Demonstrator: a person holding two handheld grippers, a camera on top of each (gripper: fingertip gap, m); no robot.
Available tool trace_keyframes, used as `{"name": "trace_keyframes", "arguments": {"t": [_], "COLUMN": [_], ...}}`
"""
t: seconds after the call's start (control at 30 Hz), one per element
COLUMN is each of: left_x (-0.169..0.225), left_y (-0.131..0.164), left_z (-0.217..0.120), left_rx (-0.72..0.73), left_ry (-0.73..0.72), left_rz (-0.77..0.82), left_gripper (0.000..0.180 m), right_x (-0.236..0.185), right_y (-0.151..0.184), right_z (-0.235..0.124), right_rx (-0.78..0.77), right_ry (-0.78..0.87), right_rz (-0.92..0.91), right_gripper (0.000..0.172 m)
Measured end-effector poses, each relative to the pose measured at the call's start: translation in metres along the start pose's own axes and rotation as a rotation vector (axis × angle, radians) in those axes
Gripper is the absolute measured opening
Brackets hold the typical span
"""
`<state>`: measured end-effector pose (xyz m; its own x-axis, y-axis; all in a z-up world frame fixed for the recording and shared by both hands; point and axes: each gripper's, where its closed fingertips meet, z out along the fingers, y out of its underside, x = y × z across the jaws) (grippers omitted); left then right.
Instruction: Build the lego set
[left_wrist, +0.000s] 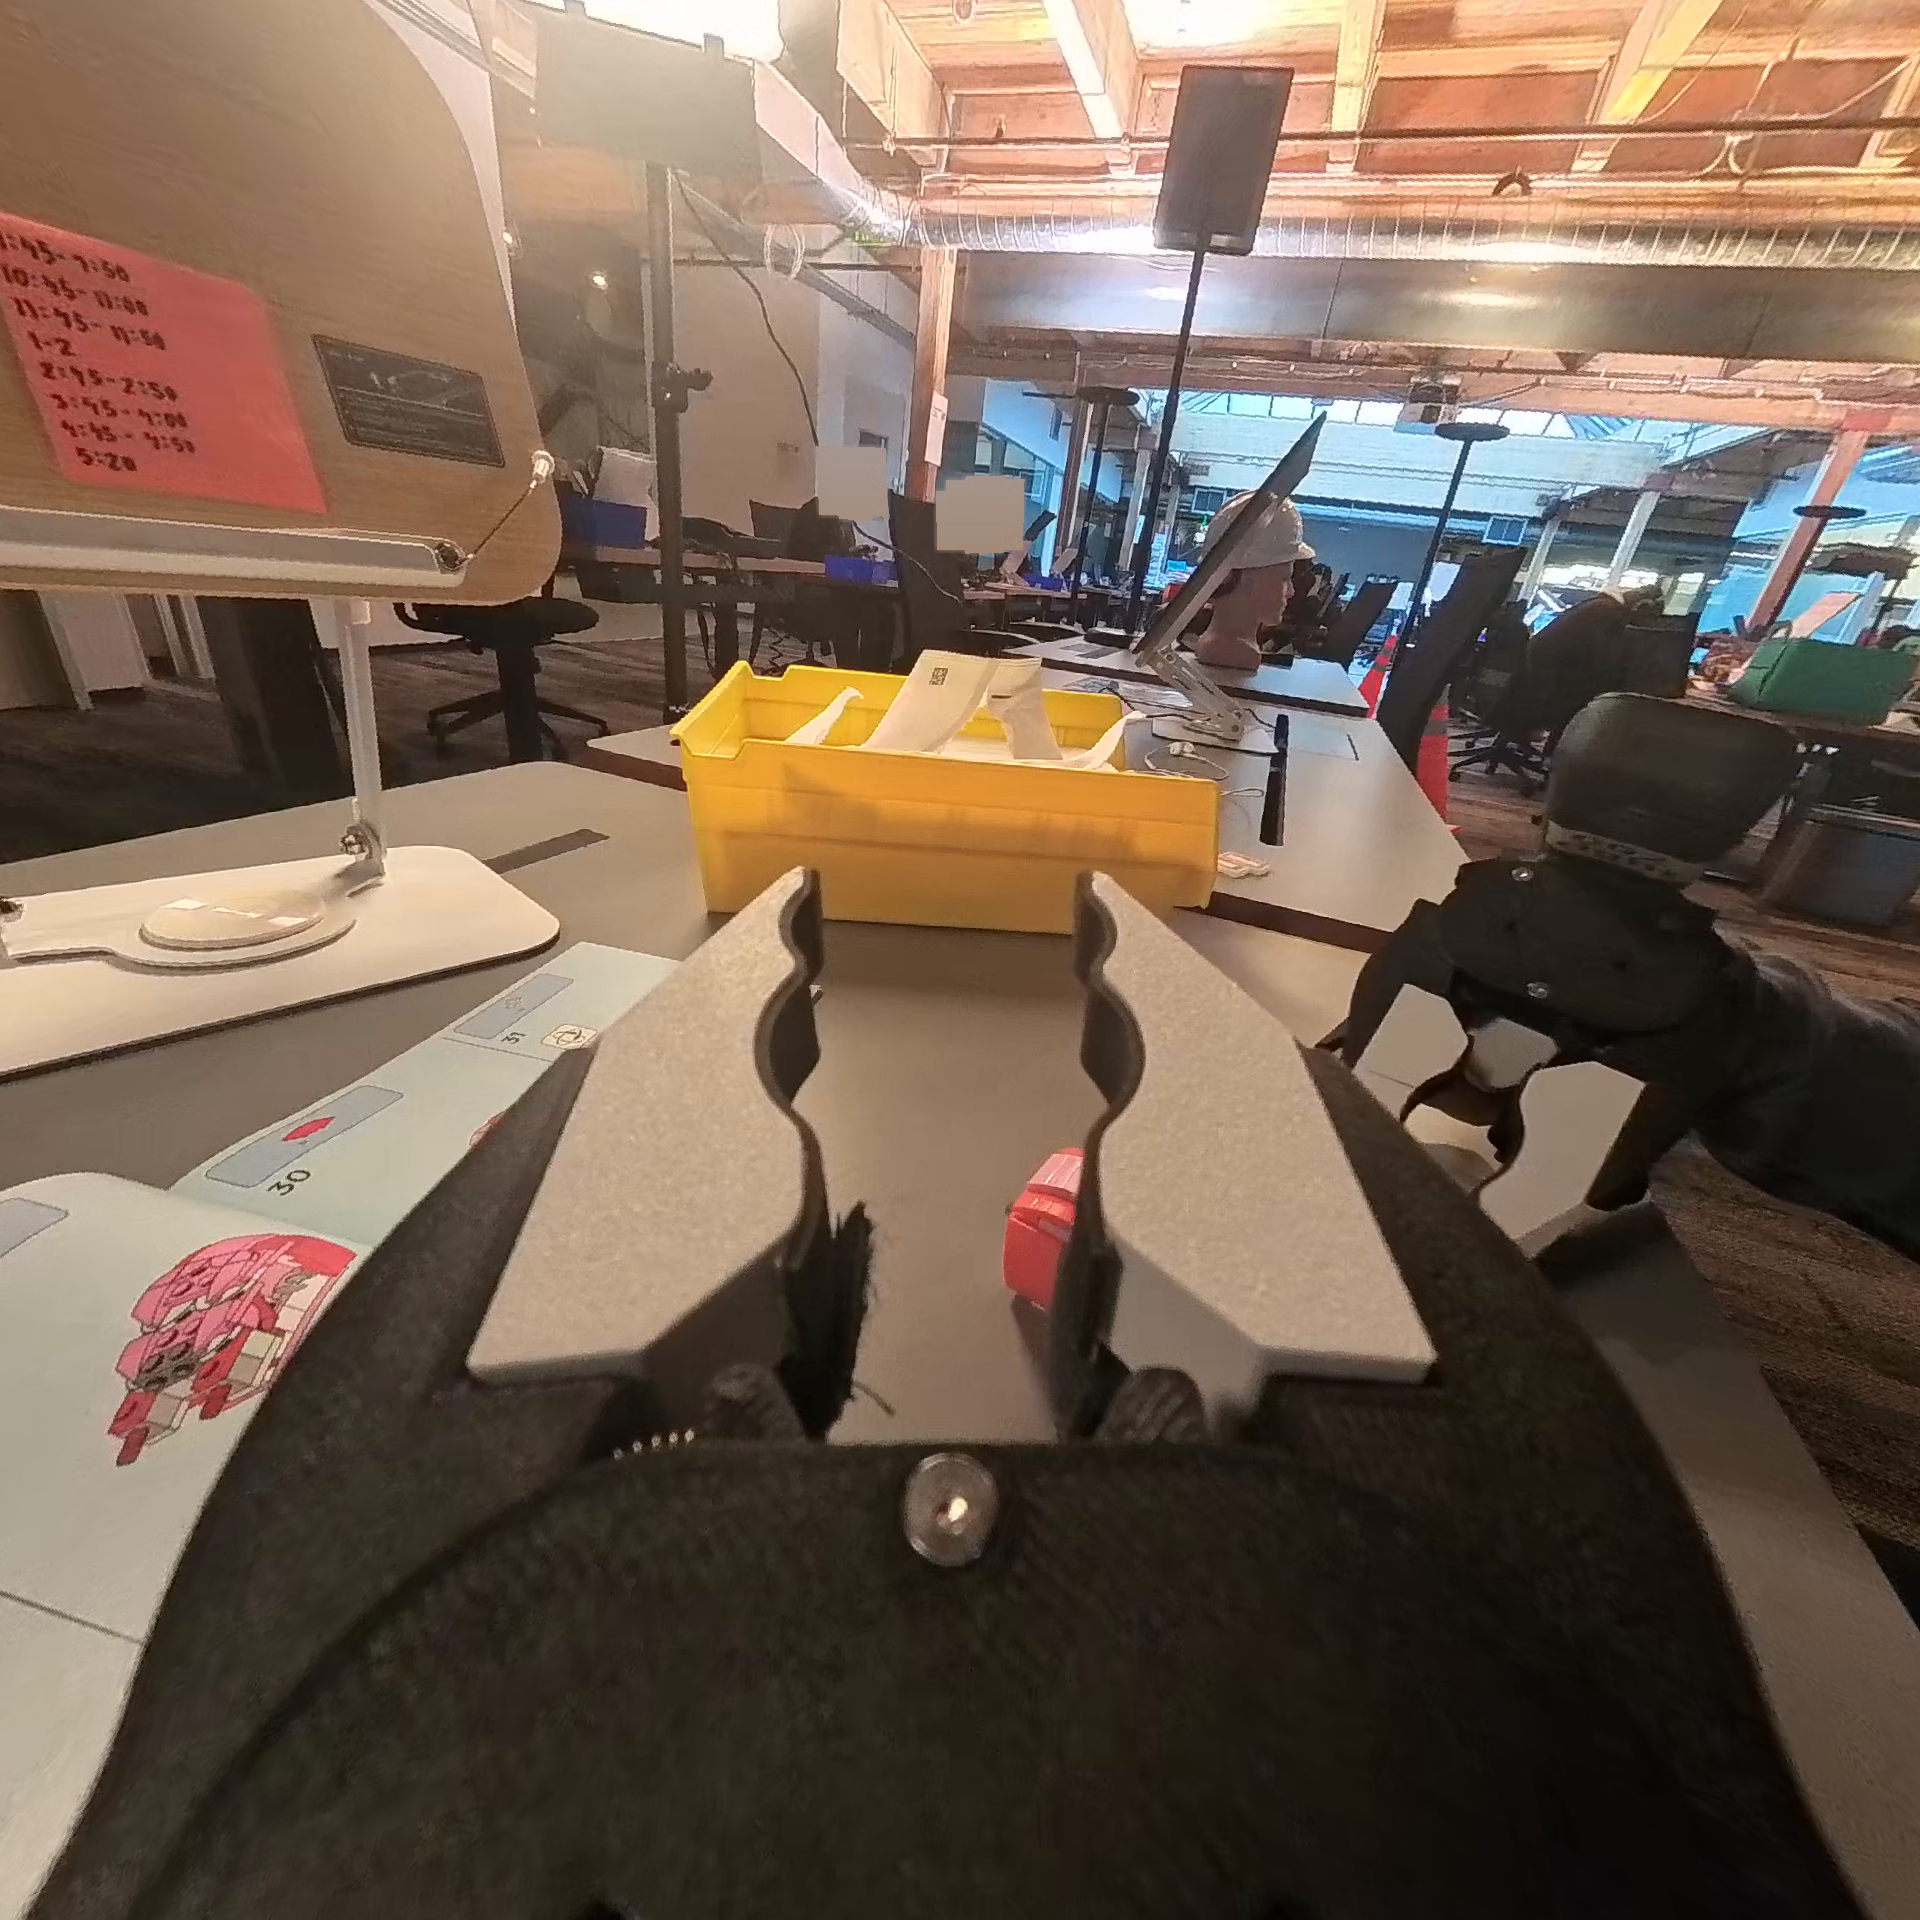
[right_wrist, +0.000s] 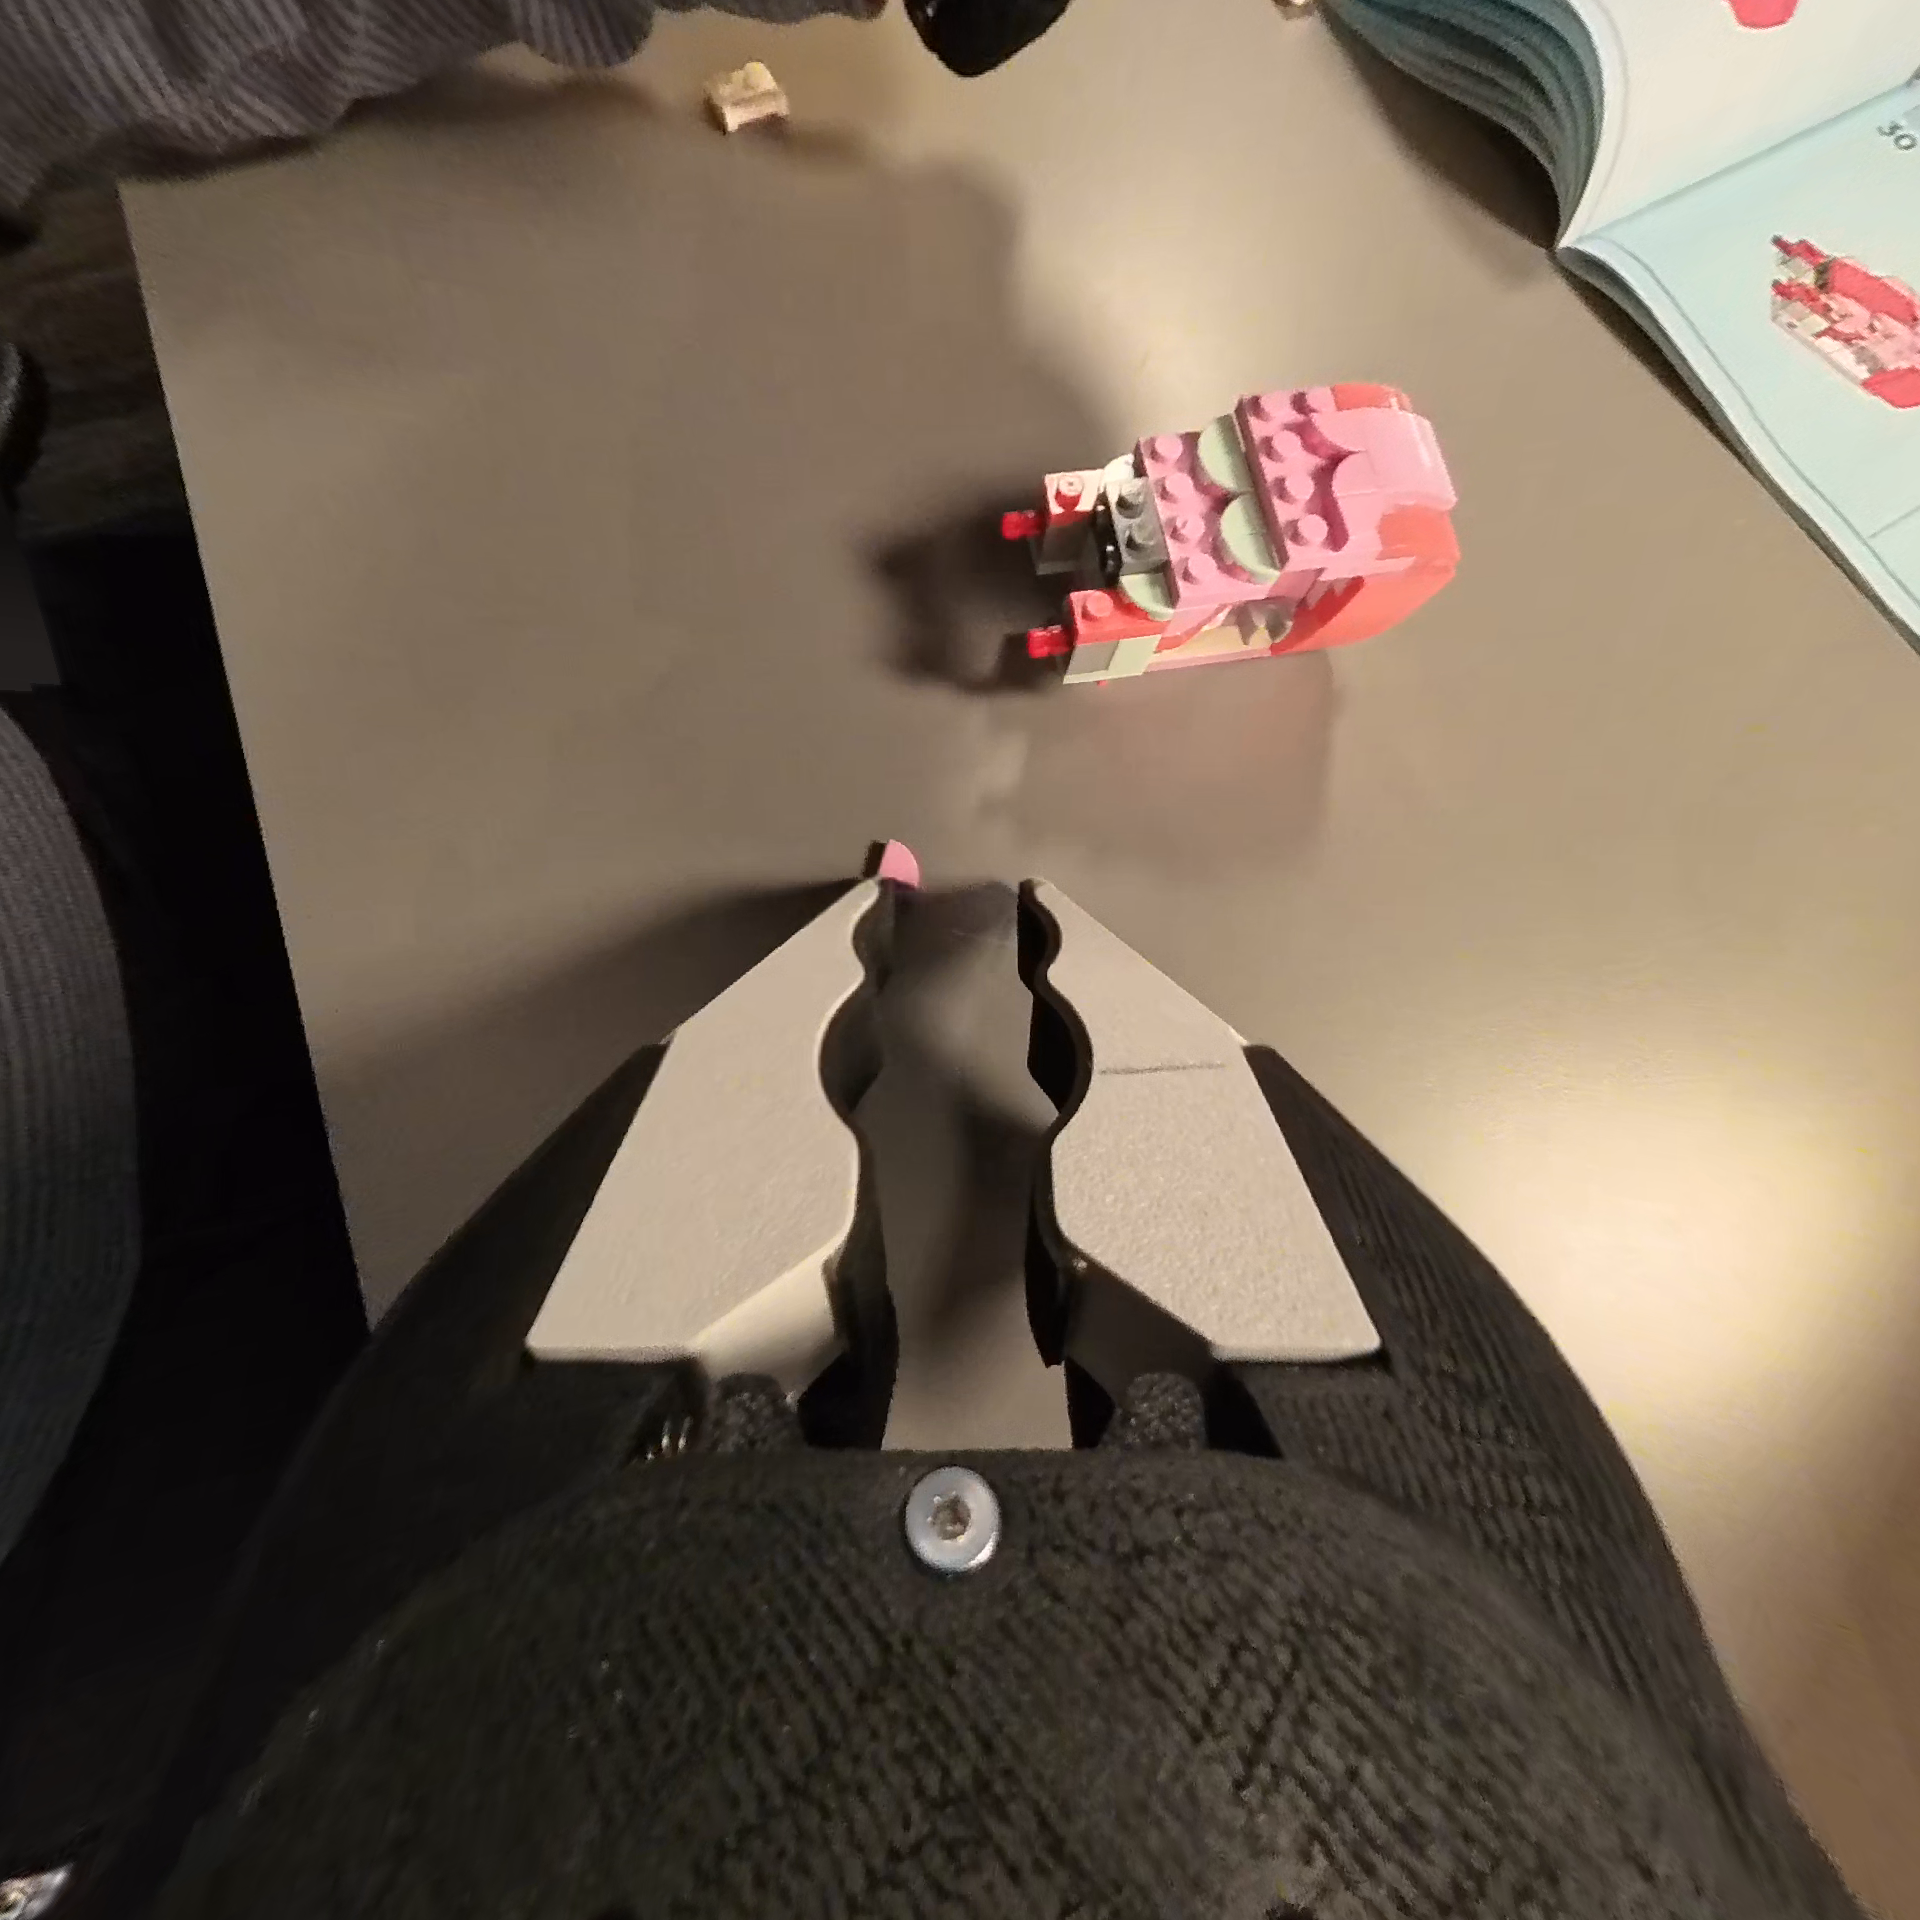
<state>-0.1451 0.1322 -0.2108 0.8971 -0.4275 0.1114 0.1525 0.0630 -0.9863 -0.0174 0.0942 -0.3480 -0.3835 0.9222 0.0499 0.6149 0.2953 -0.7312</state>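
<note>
My left gripper (left_wrist: 945, 914) is open and empty, held above the grey table (left_wrist: 935, 1039) and facing a yellow bin (left_wrist: 935, 831). A red brick part (left_wrist: 1042, 1226) shows on the table below, partly hidden by the gripper's right finger. My right gripper (right_wrist: 956, 894) is open, low over the table (right_wrist: 623, 520). A small pink rounded piece (right_wrist: 896, 864) sits just past its left fingertip; the right fingertip does not touch it. A pink and red brick model (right_wrist: 1268, 520) lies on its side beyond, to the right. The right gripper also shows in the left wrist view (left_wrist: 1455, 1081), pointing down at the table.
An open instruction booklet (right_wrist: 1766, 208) lies at the far right and shows in the left wrist view (left_wrist: 156, 1299). A white stand (left_wrist: 260, 935) carries a wooden board with a pink note. The bin holds white bags. A tan brick (right_wrist: 746, 97) and a sleeve (right_wrist: 312, 62) lie beyond. The table's edge (right_wrist: 208, 623) runs along the left. The gap from one gripper's tips to the other's is roughly 20 cm. The tan brick (right_wrist: 746, 97) is about equally far from each gripper, around 20 cm.
</note>
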Motion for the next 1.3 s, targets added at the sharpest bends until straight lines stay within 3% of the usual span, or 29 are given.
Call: {"name": "trace_keyframes", "arguments": {"t": [0.63, 0.7, 0.77, 0.83, 0.9, 1.07, 1.3], "left_x": [0.004, 0.017, 0.035, 0.042, 0.047, 0.053, 0.053], "left_y": [0.003, 0.012, 0.038, 0.068, 0.090, 0.119, 0.119], "left_z": [0.001, 0.000, -0.004, -0.008, -0.009, -0.001, 0.002], "left_rx": [-0.030, -0.112, -0.316, -0.493, -0.592, -0.682, -0.666], "left_ry": [0.021, 0.115, 0.254, 0.296, 0.310, 0.312, 0.325], "left_rz": [0.026, 0.033, -0.006, 0.020, 0.109, 0.188, 0.181], "left_gripper": [0.051, 0.060, 0.079, 0.092, 0.094, 0.086, 0.095], "right_x": [-0.011, -0.011, -0.012, -0.012, -0.008, 0.014, 0.032], "right_y": [-0.004, -0.004, -0.003, -0.003, -0.003, -0.037, -0.080], "right_z": [0.004, 0.004, 0.004, 0.004, 0.003, -0.011, -0.011], "right_rx": [-0.011, -0.021, -0.031, -0.042, -0.061, 0.034, 0.100], "right_ry": [-0.051, -0.054, -0.064, -0.080, -0.071, -0.041, -0.101], "right_rz": [0.051, 0.040, 0.031, 0.019, -0.023, -0.099, -0.233], "right_gripper": [0.005, 0.005, 0.005, 0.005, 0.005, 0.005, 0.005]}}
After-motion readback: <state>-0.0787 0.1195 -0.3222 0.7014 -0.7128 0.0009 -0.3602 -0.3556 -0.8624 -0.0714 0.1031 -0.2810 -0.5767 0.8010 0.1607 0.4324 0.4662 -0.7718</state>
